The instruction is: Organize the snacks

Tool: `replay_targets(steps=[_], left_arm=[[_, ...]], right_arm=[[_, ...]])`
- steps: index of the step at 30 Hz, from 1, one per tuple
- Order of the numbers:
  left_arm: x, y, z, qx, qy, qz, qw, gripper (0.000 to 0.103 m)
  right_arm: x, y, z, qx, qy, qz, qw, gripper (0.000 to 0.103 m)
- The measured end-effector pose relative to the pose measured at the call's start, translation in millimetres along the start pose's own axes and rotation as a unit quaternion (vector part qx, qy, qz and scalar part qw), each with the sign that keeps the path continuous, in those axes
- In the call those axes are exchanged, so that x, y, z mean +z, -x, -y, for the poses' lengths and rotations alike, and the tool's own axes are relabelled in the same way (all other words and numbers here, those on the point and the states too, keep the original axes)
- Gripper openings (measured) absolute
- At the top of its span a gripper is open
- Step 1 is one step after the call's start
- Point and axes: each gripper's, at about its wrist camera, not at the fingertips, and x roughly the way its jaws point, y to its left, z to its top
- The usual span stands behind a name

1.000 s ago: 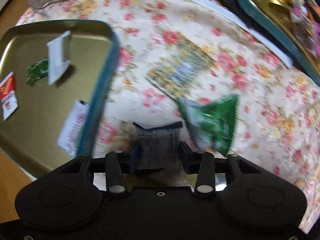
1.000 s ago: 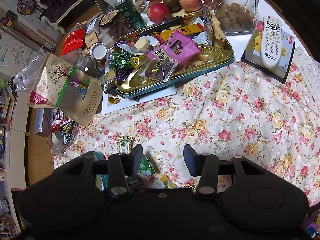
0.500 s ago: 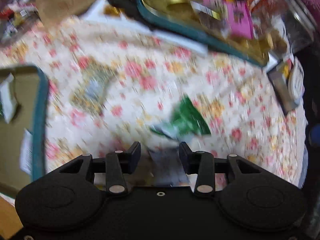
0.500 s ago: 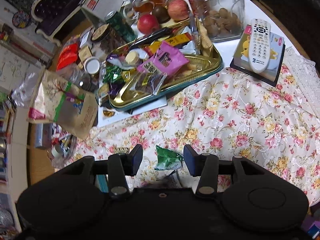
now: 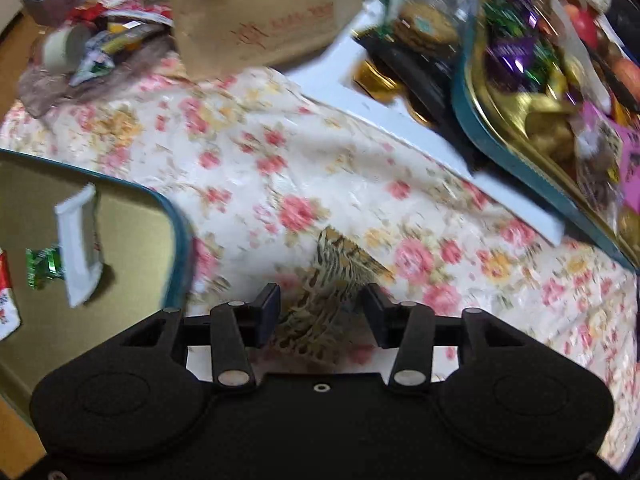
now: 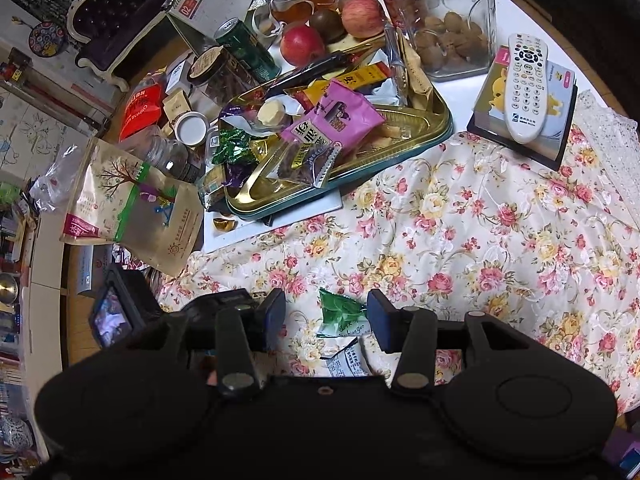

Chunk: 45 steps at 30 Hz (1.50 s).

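Left claw [image 5: 319, 312]: jaws opening, nothing gripped; the patterned snack packet [image 5: 332, 280] lies flat on the floral bench cloth [image 5: 280, 168] between them; descend squarely, clamp its edges, carry to the teal-rimmed tin tray [image 5: 176, 232]; right claw [image 6: 326, 320] stands apart, empty.

A white spiral calendar [image 6: 212, 4] at eleven o'clock shows "02"; the red bag [image 6: 140, 112] at ten o'clock reads "CHINESE".

Remote [image 6: 527, 85], apples [image 6: 362, 15], floral cloth [image 6: 500, 232]
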Motion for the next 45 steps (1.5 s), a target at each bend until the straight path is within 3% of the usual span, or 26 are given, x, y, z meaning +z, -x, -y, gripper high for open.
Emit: replay_targets(steps=[2, 5, 10, 12, 15, 18, 24, 29, 35, 40, 45], left_arm=[[-9, -8, 11, -0.019, -0.024, -0.024, 0.9993, 0.052], [-27, -6, 34, -0.018, -0.082, -0.019, 0.9963, 0.052], [-47, 17, 51, -0.077, -0.12, -0.028, 0.9894, 0.049], [-53, 35, 52, -0.07, -0.131, -0.01, 0.9888, 0.049], [-58, 53, 43, -0.026, -0.148, 0.007, 0.9886, 0.049], [-69, 60, 20, -0.015, -0.141, -0.006, 0.9899, 0.049], [-101, 51, -25, -0.001, -0.065, -0.061, 0.996, 0.049], [-129, 42, -40, 0.021, -0.029, -0.079, 0.9962, 0.049], [-121, 19, -32, 0.035, -0.023, -0.085, 0.9955, 0.05], [-101, 5, 8, 0.034, -0.085, -0.067, 0.9935, 0.049], [-75, 8, 43, 0.009, -0.142, -0.04, 0.9891, 0.049]], right_arm=[[0, -1, 1, 0.001, -0.003, -0.002, 1.0, 0.049], [0, -1, 2, -0.001, -0.003, -0.004, 1.0, 0.049], [0, 0, 2, -0.001, 0.0, -0.002, 1.0, 0.049], [-1, 1, 2, -0.001, 0.002, -0.002, 1.0, 0.049], [-1, 1, 2, 0.0, 0.003, -0.006, 1.0, 0.049], [-2, 1, 2, 0.002, 0.007, -0.011, 1.0, 0.049], [-4, 2, 1, 0.001, 0.011, -0.013, 1.0, 0.049], [-5, 3, 0, 0.002, 0.011, -0.012, 1.0, 0.049], [-6, 1, 2, 0.0, 0.008, -0.016, 1.0, 0.049], [-2, 2, 3, 0.003, 0.004, -0.014, 1.0, 0.049], [-1, -1, 4, -0.001, 0.002, -0.018, 1.0, 0.049]])
